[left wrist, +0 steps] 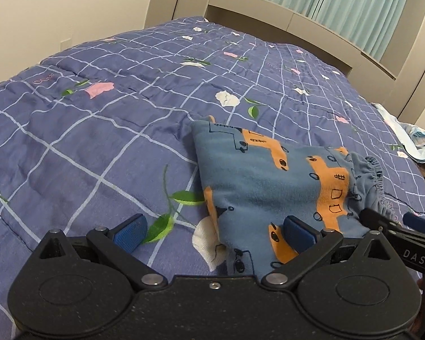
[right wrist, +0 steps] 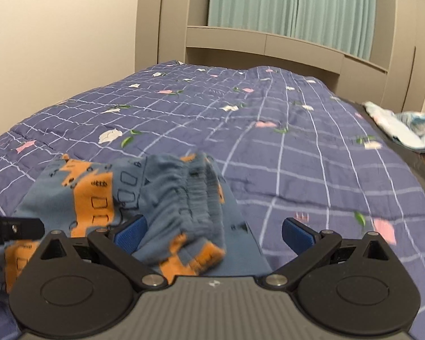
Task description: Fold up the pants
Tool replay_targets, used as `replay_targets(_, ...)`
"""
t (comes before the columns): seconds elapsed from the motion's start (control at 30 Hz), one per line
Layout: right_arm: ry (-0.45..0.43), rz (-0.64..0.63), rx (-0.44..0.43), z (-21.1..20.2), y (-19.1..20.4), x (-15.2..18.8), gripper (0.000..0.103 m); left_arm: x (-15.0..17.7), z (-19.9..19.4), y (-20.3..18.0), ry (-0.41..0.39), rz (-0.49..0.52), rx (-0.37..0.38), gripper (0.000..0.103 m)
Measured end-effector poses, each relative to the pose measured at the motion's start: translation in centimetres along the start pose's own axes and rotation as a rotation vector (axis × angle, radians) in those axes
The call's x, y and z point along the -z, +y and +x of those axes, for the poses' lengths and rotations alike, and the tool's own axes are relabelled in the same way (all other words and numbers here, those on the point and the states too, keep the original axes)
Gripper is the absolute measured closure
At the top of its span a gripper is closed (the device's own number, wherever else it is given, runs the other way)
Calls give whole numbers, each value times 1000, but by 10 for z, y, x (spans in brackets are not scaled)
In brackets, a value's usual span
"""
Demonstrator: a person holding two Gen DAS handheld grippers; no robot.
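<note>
Blue pants (left wrist: 269,181) printed with orange trucks lie folded in a bundle on the quilt. In the left wrist view my left gripper (left wrist: 214,235) is open wide over their near left corner, its right pad (left wrist: 299,236) above the cloth and its left pad over bare quilt. My right gripper (left wrist: 393,219) shows at the right by the gathered waistband (left wrist: 374,175). In the right wrist view the right gripper (right wrist: 214,235) is open wide, with the bunched waistband of the pants (right wrist: 181,195) lying between its pads, close to the left one. A finger of the left gripper (right wrist: 14,228) pokes in at the left.
The bed carries a purple-blue quilt (left wrist: 113,130) with a white grid and flowers. A beige headboard (right wrist: 263,42) and green curtains (right wrist: 291,8) stand behind it. A heap of light blue clothes (right wrist: 402,130) lies at the bed's right edge.
</note>
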State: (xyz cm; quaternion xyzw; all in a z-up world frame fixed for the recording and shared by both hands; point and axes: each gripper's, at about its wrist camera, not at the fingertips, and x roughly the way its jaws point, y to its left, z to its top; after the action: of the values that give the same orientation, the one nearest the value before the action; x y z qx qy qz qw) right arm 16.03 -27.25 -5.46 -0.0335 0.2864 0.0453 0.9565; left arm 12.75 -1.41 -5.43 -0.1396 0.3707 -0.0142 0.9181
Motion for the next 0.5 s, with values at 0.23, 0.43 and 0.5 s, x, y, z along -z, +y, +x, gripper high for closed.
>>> replay_targets(0.23,-64,-32,-7,-12,3,-11,0,-27,-3,14,-35,-95,11,1)
replay_targets(0.43,-120,-80,-77,-1,14,-33,0,-50,23,9,-38,-79,-28,1)
replay_targets(0.5,-109,-99,-79,10,17,-37,0,-51,33,8,-21,-76,-44,1)
